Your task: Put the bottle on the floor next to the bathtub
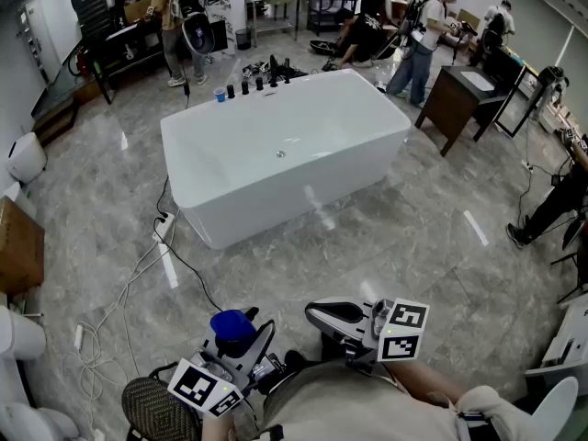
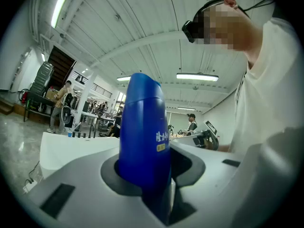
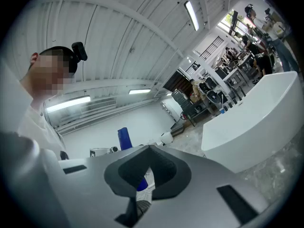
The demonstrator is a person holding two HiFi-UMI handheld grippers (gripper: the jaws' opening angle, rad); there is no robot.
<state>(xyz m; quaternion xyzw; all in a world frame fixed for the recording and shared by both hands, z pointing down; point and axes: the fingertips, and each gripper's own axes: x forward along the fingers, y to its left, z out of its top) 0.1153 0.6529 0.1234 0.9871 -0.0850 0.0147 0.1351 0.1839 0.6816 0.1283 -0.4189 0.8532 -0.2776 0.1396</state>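
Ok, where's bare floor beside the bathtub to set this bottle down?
Bare floor runs along the near long side of the bathtub, from its middle to the right corner, and on toward the dark cabinet. Crowded: the near left corner has a power strip and cables; people stand beyond the far side.

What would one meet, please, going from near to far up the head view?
Left gripper holding the blue bottle → white power strip on the floor → white bathtub → small dark bottles on its far rim → people at the back.
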